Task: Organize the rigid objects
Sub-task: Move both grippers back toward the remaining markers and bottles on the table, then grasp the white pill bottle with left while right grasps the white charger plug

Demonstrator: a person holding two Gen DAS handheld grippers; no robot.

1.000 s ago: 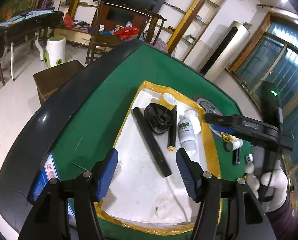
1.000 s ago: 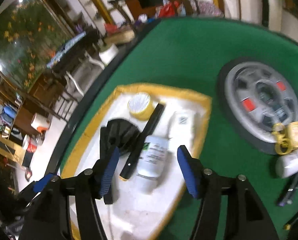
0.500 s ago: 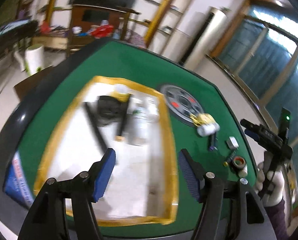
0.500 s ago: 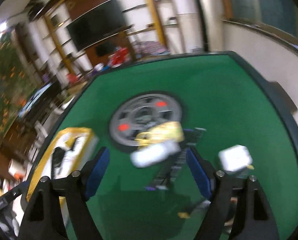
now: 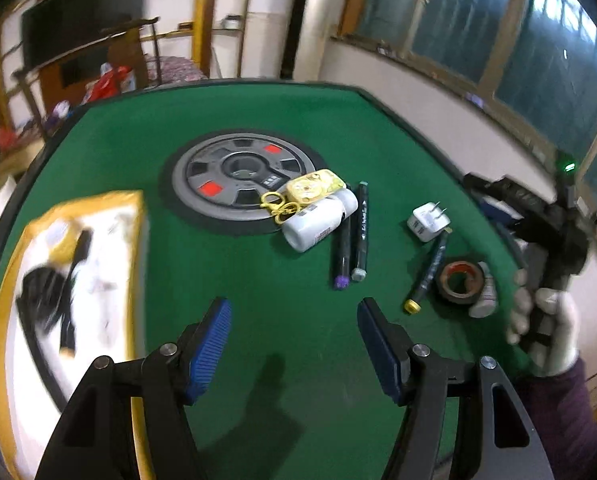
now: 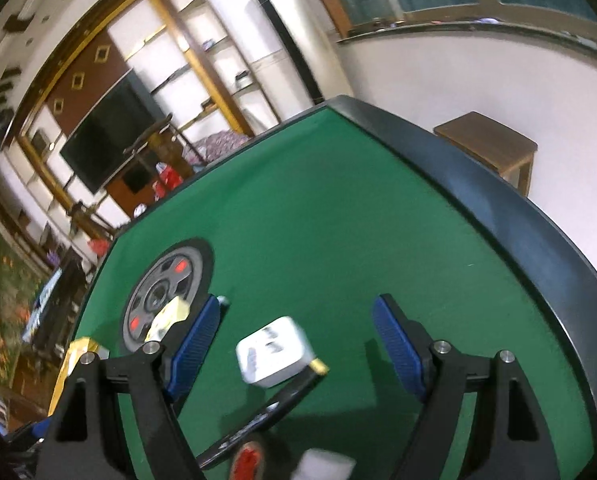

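Loose items lie on the green felt: a white bottle (image 5: 318,224) under a yellow case (image 5: 314,186), two markers (image 5: 352,240), a white charger plug (image 5: 428,222), a black pen (image 5: 428,272) and a tape roll (image 5: 460,282). My left gripper (image 5: 294,344) hangs open over bare felt short of them. My right gripper (image 6: 296,336), held by a gloved hand (image 5: 546,332), is open. The charger plug (image 6: 274,356) lies on the felt between its fingers in that view, clear of both pads. The yellow-rimmed white tray (image 5: 138,216) at left holds black parts, blurred.
A grey wheel-shaped disc (image 5: 238,176) is set in the table's middle. The black table rim (image 6: 518,216) curves along the right, with a wooden stool (image 6: 494,140) beyond it. A small white bottle (image 5: 486,292) stands by the tape roll.
Both grippers have swung from the tray to the right side of the table. The right gripper's jaws stand wider, and the charger plug now lies between its fingers.
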